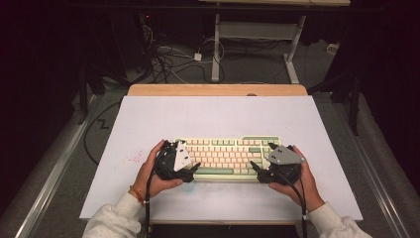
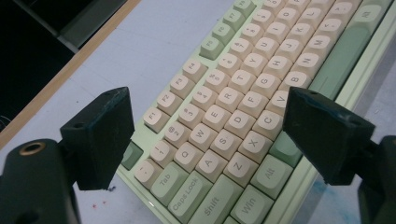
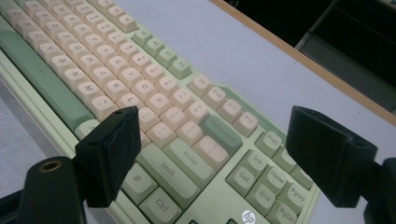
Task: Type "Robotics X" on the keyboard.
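left gripper (image 1: 194,167) wide open, empty, over keyboard (image 1: 225,154) left end | right gripper (image 1: 255,167) likewise (2 spread) | risk: snagging keycaps, shoving keyboard askew

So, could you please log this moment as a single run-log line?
left claw: open, over keyboard's left end | right claw: open, over its right end | keyboard: flat on white table | contact: cannot tell
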Demonstrator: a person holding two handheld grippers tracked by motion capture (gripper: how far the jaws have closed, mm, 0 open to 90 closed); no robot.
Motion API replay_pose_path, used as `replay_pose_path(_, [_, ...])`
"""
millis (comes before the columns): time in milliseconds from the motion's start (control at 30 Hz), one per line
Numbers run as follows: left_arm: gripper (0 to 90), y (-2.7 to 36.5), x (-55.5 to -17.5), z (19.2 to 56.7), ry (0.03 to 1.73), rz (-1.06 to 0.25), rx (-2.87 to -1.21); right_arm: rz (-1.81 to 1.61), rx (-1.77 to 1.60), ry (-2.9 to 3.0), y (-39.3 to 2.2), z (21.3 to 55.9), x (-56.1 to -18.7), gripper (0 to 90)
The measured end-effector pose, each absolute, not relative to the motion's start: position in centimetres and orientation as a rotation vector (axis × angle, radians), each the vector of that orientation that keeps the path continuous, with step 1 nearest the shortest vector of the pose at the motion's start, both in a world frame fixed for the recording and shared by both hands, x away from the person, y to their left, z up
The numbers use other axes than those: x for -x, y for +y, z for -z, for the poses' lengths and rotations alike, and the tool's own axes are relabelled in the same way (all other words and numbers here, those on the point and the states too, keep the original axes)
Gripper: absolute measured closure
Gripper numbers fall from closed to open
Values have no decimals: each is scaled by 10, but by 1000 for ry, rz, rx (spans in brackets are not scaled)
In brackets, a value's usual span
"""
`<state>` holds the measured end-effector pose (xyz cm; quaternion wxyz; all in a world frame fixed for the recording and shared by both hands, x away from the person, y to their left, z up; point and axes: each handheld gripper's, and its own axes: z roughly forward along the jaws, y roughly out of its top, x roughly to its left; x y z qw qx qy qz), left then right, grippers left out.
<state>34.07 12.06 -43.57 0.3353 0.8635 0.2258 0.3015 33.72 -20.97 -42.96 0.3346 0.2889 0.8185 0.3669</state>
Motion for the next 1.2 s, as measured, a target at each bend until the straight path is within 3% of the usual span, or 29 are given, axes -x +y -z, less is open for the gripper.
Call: replay_pose_path(1200, [154, 142, -323, 439, 606, -799, -2267, -917, -744, 2102, -227, 425, -318, 203])
